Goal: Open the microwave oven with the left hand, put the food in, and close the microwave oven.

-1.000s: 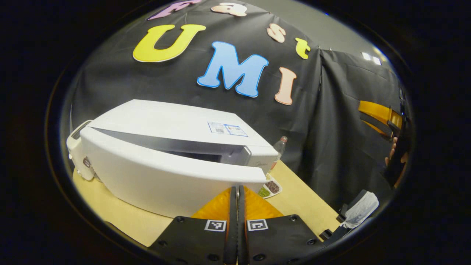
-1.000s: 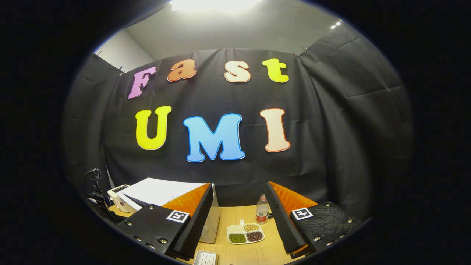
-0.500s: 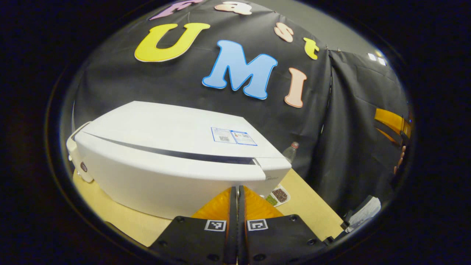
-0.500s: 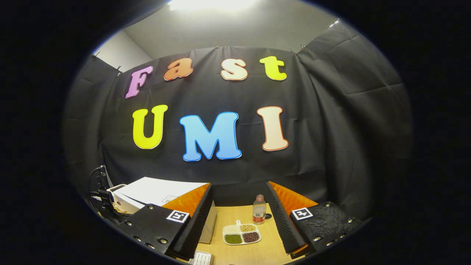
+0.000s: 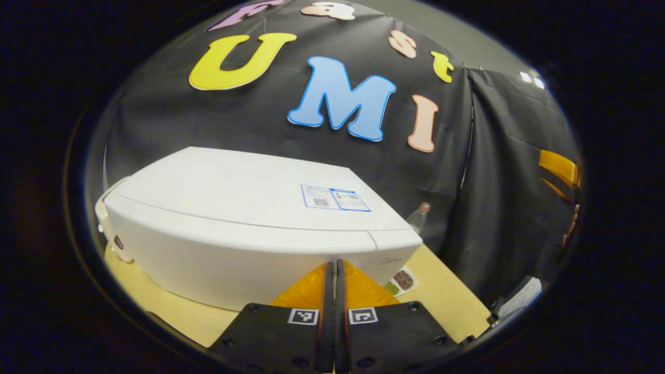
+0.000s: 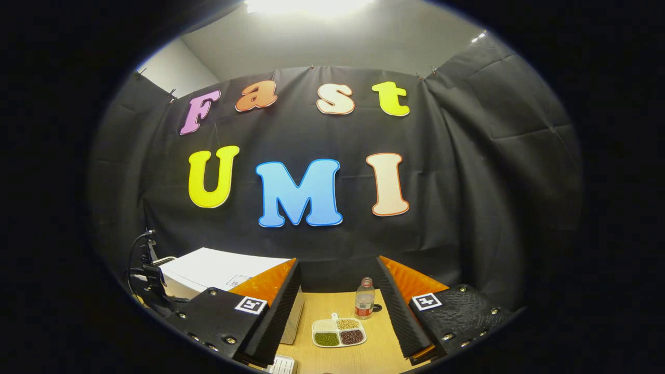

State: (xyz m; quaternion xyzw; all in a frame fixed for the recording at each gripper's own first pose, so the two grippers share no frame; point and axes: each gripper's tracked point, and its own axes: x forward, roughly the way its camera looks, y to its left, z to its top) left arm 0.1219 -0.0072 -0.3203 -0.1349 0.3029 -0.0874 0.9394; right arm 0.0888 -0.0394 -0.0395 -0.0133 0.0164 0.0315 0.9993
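Note:
The white microwave (image 5: 249, 218) stands on the wooden table (image 5: 171, 311) with its door flush against the body, no gap showing. My left gripper (image 5: 334, 265) is shut with nothing between its fingers, and its tips touch the lower right of the door. In the right gripper view, my right gripper (image 6: 337, 262) is open and empty, held above the table's near side, with the microwave (image 6: 213, 267) off to its left. Whatever is inside the microwave is hidden.
A divided dish of beans (image 6: 338, 332) and a small bottle (image 6: 364, 298) sit on the table right of the microwave. A white ridged object (image 6: 280, 365) lies at the near edge. The other gripper (image 5: 558, 169) hangs at the far right in the left gripper view.
The microwave door swung from partly ajar to fully shut, pushed by my left gripper. My right gripper stayed open and drifted only slightly.

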